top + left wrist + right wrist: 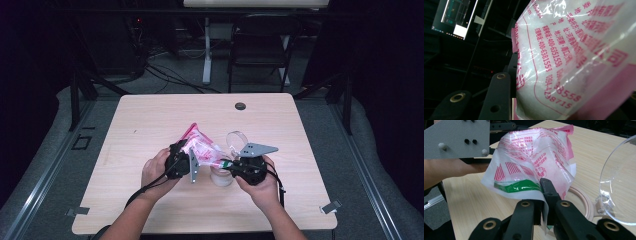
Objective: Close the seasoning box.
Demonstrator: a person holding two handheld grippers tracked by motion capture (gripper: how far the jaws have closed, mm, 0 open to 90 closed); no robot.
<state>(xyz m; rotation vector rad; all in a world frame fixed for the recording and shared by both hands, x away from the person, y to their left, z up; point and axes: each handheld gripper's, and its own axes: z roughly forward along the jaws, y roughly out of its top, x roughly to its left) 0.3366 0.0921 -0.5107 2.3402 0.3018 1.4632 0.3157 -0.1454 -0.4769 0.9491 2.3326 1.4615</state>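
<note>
From the high view I see both my claws meeting over the middle of the wooden bench (150, 125). My left claw (182, 159) grips the upper side of a pink-and-white printed plastic bag (200, 147), and my right claw (235, 167) pinches its lower corner. The bag hangs tilted between them, just above a small clear container (221, 176) standing on the bench. The container's clear lid (237, 138) stands open behind it.

In the left gripper view the bag (574, 57) is right up against the lens, its red print and white contents plain to read. One black finger (497, 97) lies against the bag's edge; I take this claw as clamped on the bag.

In the right gripper view my right claw (545, 205) is nearly shut on the bag's (534, 162) bottom edge beside the green band (519, 186). The container's pale rim (581, 200) and the lid (621, 185) sit just beyond on the right. The left claw's grey plate (456, 138) holds the bag's far side.
</note>
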